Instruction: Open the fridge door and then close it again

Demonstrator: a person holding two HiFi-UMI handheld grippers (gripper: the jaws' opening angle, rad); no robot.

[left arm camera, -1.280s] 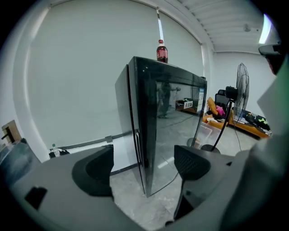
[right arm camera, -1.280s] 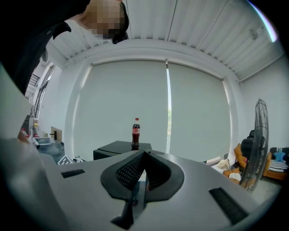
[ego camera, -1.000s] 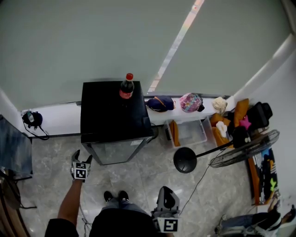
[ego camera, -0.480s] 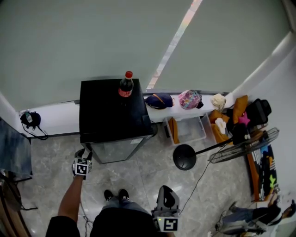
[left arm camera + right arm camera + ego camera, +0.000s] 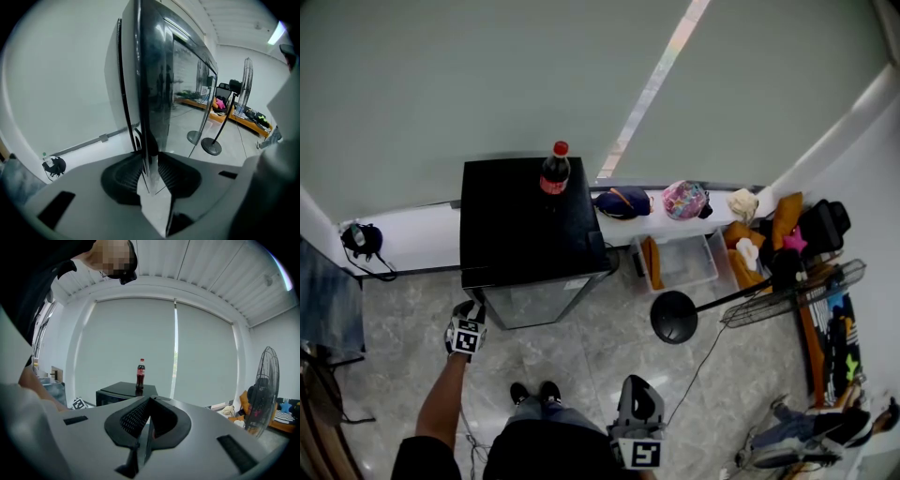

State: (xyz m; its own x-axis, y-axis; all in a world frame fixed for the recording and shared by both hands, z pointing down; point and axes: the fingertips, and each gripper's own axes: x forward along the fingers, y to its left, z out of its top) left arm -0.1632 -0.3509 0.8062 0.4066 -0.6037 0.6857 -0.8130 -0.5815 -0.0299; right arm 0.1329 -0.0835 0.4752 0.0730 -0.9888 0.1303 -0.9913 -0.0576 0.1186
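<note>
A small black fridge (image 5: 525,234) stands against the wall with its glass door (image 5: 534,302) facing me and a cola bottle (image 5: 553,171) on top. My left gripper (image 5: 472,307) is at the door's left edge. In the left gripper view its jaws have just been closing, and the pads (image 5: 133,176) now press on the thin door edge (image 5: 152,108) from both sides. My right gripper (image 5: 637,386) hangs back near my body, shut with nothing in it. The right gripper view shows the closed right gripper (image 5: 149,420), with the fridge (image 5: 123,392) and bottle (image 5: 140,373) beyond.
A standing fan has its round base (image 5: 675,319) on the floor right of the fridge and its head (image 5: 797,300) leaning further right. A clear bin (image 5: 680,262) sits under the window ledge (image 5: 412,239), which holds bags. A black device with cables (image 5: 361,242) lies left of the fridge.
The left gripper has moved up to the fridge's front left corner and its jaws have closed from wide open onto the door edge. The right gripper has stayed still.
</note>
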